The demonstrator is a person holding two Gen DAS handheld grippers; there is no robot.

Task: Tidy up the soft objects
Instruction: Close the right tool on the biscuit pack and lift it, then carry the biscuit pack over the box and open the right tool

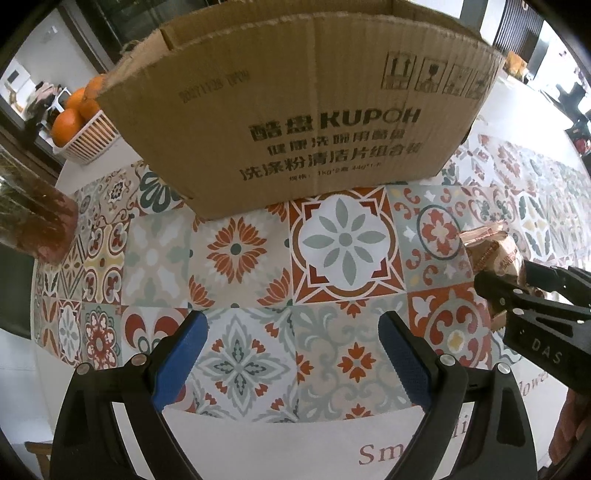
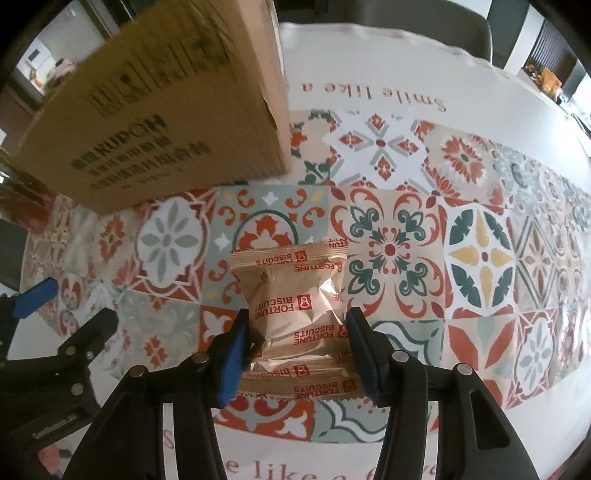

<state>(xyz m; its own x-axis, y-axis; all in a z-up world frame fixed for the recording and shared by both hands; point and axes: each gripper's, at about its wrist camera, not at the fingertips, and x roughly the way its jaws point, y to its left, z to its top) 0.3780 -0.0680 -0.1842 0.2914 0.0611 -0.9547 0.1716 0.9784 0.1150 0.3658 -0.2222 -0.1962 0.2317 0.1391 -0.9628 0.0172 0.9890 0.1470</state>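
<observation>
A tan foil packet (image 2: pixel 291 295) printed "Fortune Biscuits" sits between the blue pads of my right gripper (image 2: pixel 298 321), which is shut on its sides. I cannot tell whether the packet touches the cloth. In the left wrist view the same packet (image 1: pixel 495 251) and right gripper (image 1: pixel 517 284) show at the right edge. My left gripper (image 1: pixel 293 325) stands open over the patterned tablecloth (image 1: pixel 236 251) with nothing between its fingers; it also shows at the left as the left gripper (image 2: pixel 62 314). An open cardboard box (image 1: pixel 295 110) stands just beyond both grippers, seen as the box (image 2: pixel 155 110) at upper left.
A white basket of oranges (image 1: pixel 74 122) stands left of the box. A glass vase with dried stems (image 1: pixel 33 214) is at the far left. The tablecloth (image 2: pixel 461 258) stretches away to the right. A chair back (image 2: pixel 406 18) rises beyond the table's far edge.
</observation>
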